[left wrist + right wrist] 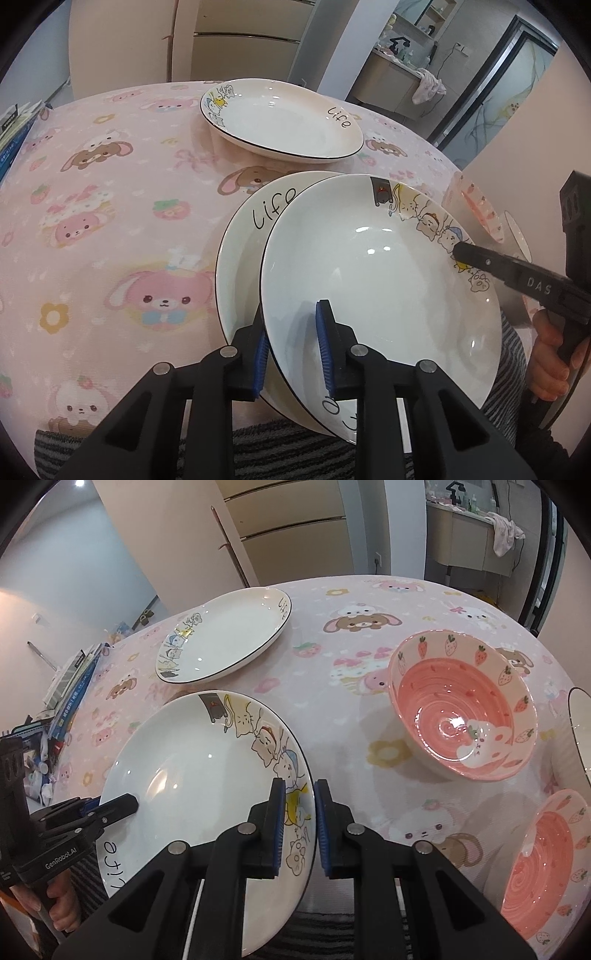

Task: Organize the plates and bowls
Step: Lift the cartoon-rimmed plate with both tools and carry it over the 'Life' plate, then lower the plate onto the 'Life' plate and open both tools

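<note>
A white cartoon plate (369, 258) lies tilted over a second white plate (240, 266) lettered "Life", shifted right and overhanging the table's near edge. My left gripper (291, 314) straddles the top plate's near-left rim; the rim runs beside the left pad and a gap shows at the right pad, so it is open. My right gripper (299, 784) is shut on the same plate (192, 775) at its right rim, over the cartoon animals. A third matching plate (280, 118) sits alone farther back. Two pink strawberry bowls (461, 701) (546, 867) stand to the right.
The round table wears a pink animal-print cloth (110, 221). A dish with a dark rim (580, 727) shows at the right edge. Books (70, 690) are stacked past the table's left side. A person's striped clothing (509, 350) is against the near edge.
</note>
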The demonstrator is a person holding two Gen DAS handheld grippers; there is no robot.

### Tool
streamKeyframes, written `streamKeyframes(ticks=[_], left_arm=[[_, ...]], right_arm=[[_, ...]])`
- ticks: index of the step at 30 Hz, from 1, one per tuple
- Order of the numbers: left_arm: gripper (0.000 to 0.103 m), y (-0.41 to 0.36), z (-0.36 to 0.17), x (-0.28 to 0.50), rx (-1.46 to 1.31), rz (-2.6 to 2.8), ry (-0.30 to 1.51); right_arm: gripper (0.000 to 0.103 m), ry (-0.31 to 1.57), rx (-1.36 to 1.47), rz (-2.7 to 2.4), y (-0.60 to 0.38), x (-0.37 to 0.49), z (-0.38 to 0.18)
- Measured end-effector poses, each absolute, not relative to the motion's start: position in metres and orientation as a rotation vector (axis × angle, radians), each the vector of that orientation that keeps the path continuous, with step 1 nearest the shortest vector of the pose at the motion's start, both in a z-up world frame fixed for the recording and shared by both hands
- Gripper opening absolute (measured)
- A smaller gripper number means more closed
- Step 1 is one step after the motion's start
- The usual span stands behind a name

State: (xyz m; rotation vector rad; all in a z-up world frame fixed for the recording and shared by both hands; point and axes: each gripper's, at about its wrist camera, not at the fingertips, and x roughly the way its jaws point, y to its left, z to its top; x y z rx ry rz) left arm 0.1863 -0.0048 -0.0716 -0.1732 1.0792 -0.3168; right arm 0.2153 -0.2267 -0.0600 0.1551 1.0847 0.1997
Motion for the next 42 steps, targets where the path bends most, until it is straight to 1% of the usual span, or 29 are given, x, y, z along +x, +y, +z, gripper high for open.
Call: streamKeyframes(ticks=[10, 12, 13, 15, 17, 19, 21, 23, 25, 29, 36, 42], left_arm=[[0.025, -0.009, -0.073, 0.186, -0.137, -0.316, 1.082], [0.026, -0.009, -0.072, 0.185, -0.134, -0.316, 1.085], [0.028, -0.01, -0.071, 0.184, -0.122, -0.315, 1.087], [0.029, -0.012, -0.069, 0.18, -0.09, -0.317, 1.078], [0.03, -0.014, -0.067, 0.178, -0.065, -0.307, 1.069], [0.044, -0.013, -0.064, 0.176, -0.056, -0.296, 1.052], [0.05, -0.008, -0.061, 0.175, -0.096, -0.323, 1.044], [0.05, -0.005, -0.058, 0.174, -0.105, -0.314, 1.033], [0.035, -0.001, -0.057, 0.174, -0.104, -0.278, 1.03], [0.033, 0.007, -0.052, 0.173, -0.123, -0.255, 1.006], [0.032, 0.026, -0.035, 0.17, -0.145, -0.188, 0.936], [0.032, 0.03, -0.044, 0.177, -0.173, -0.201, 0.992]], right_arm=[[0.016, 1.06, 0.152, 0.209, -0.231, 0.214, -0.056], [0.014, 1.06, 0.154, 0.212, -0.232, 0.215, -0.057], [0.014, 1.06, 0.156, 0.212, -0.233, 0.215, -0.057], [0.01, 1.061, 0.172, 0.214, -0.236, 0.216, -0.058], [0.01, 1.063, 0.185, 0.222, -0.237, 0.216, -0.058], [0.009, 1.062, 0.181, 0.227, -0.236, 0.216, -0.058], [0.008, 1.067, 0.18, 0.233, -0.235, 0.216, -0.059], [0.008, 1.076, 0.19, 0.243, -0.235, 0.217, -0.061], [0.008, 1.083, 0.205, 0.252, -0.235, 0.217, -0.063], [0.008, 1.079, 0.206, 0.257, -0.234, 0.218, -0.063], [0.007, 1.102, 0.226, 0.284, -0.233, 0.22, -0.067], [0.006, 1.11, 0.209, 0.285, -0.227, 0.218, -0.07]])
